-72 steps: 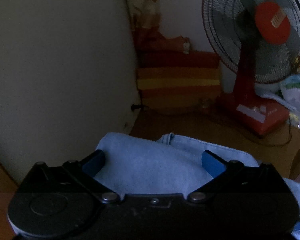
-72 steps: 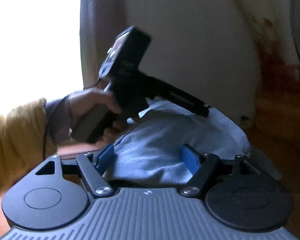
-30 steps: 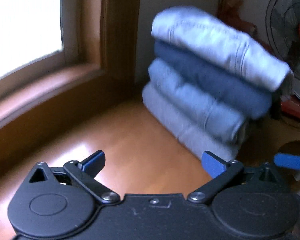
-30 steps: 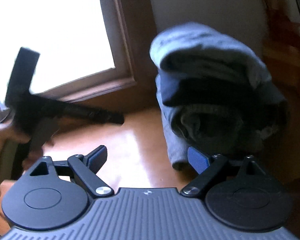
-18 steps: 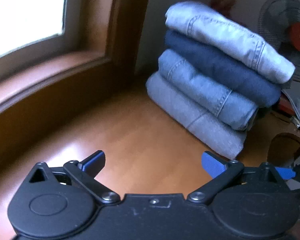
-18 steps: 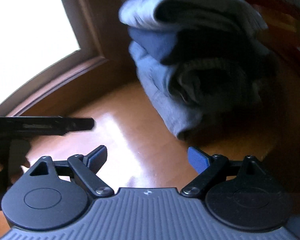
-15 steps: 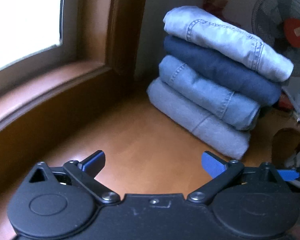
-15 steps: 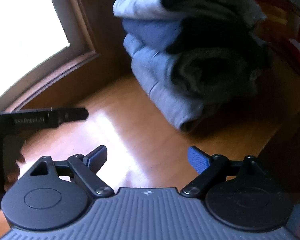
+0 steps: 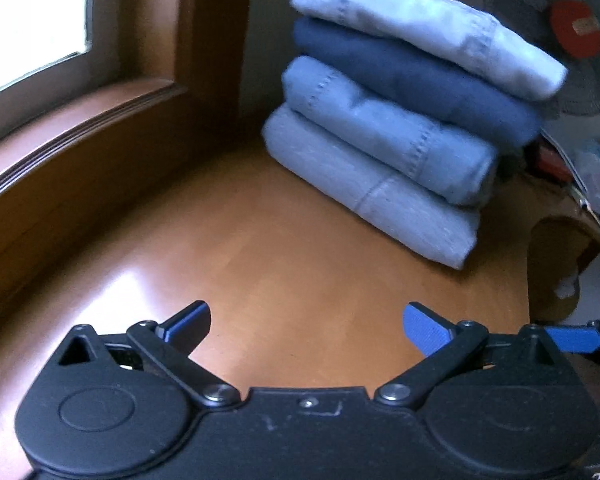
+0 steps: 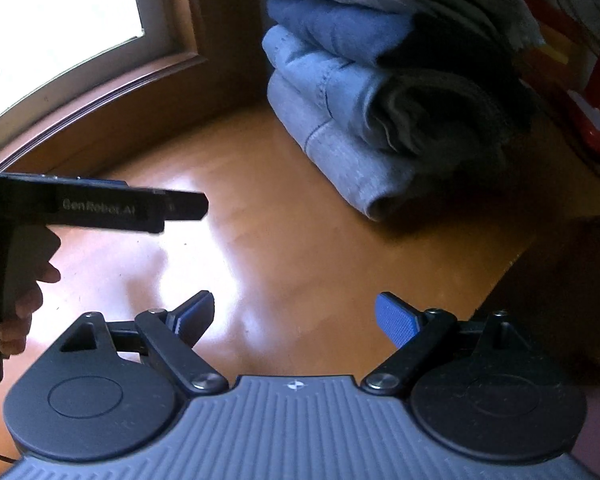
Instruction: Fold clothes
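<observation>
1. Nearest: left gripper (image 9: 306,322), jaws spread wide, nothing between the blue pads. Right gripper (image 10: 294,314) likewise spread and empty. Both hover over bare table (image 9: 260,248).
2. In the right wrist view, the left tool's black body shows at the left edge, held in a hand (image 10: 20,300).
3. Mid-ground: glossy wooden tabletop, no loose garment on it.
4. Farther, right of centre: stack of folded jeans (image 9: 400,120), four pieces, pale on top, dark blue below it, two lighter ones beneath. It stands near the window frame (image 9: 204,40).
5. Far right: fan (image 9: 572,32), blurred.
6. Judgement: the stack looks finished; step in hand is between garments. Next move calls for fetching another unfolded piece, none visible here.
</observation>
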Motion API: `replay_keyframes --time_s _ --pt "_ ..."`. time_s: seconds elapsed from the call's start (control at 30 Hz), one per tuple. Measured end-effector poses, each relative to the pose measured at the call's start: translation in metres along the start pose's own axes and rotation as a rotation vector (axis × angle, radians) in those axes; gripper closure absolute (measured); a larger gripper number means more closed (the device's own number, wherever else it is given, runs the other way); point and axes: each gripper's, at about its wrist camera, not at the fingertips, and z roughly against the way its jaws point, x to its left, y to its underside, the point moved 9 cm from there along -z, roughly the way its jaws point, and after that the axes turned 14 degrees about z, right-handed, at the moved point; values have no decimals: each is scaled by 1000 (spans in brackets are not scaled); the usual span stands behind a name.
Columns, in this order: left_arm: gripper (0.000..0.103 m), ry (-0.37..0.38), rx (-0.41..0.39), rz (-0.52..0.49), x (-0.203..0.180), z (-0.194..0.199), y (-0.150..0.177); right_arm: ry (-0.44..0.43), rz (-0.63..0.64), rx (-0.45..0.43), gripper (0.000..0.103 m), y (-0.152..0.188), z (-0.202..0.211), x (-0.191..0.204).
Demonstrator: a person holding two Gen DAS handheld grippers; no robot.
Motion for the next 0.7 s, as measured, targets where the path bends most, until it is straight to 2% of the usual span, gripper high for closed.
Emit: replay_keyframes --time_s 0.23,0.5,0.7 --pt "0 -9 33 6 -9 -4 7 8 -49 -13 13 4 4 -11" --pt "0 27 49 -4 -22 -4 14 12 -107 -18 13 11 8 -20" --pt "0 -33 6 -41 -29 -4 14 17 -130 -30 13 12 10 -24"
